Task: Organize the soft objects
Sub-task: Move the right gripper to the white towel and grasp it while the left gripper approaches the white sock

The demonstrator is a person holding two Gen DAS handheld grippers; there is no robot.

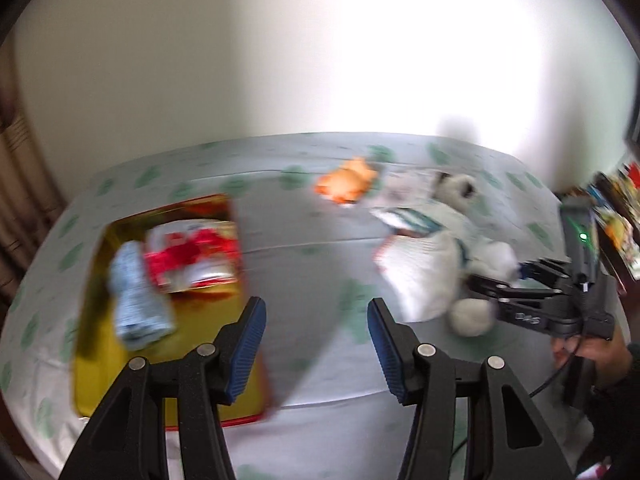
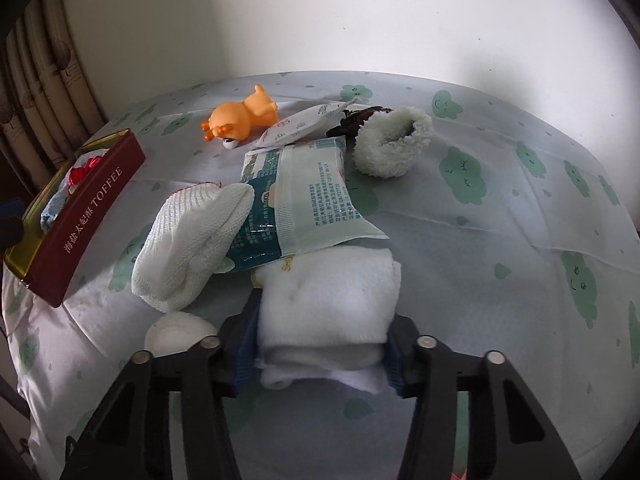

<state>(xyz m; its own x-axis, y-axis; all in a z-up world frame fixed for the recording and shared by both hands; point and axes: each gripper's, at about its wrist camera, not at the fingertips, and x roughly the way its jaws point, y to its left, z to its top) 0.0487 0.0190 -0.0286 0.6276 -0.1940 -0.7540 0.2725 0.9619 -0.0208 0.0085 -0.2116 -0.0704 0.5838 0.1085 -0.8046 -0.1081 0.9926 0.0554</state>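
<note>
My right gripper [image 2: 324, 320] is shut on a folded white towel [image 2: 328, 280] that lies on the bed; both blue pads press its sides. A white knit sock [image 2: 192, 240], a wet-wipes pack [image 2: 296, 200], a fluffy white ring [image 2: 394, 140] and an orange toy [image 2: 240, 116] lie beyond it. My left gripper [image 1: 316, 308] hangs open and empty above the sheet, just right of the red-and-gold toffee tin [image 1: 104, 360]. The tin holds a light blue knit cloth [image 1: 136, 296] and a red-and-white packet [image 1: 192, 256]. The left wrist view is blurred.
A green-cloud bedsheet [image 2: 500, 220] covers the bed, with a white wall behind and a curtain [image 2: 48, 92] at the left. A small white packet [image 2: 304, 124] and a round white disc [image 2: 176, 332] lie nearby. A hand [image 1: 600, 352] holds the right gripper.
</note>
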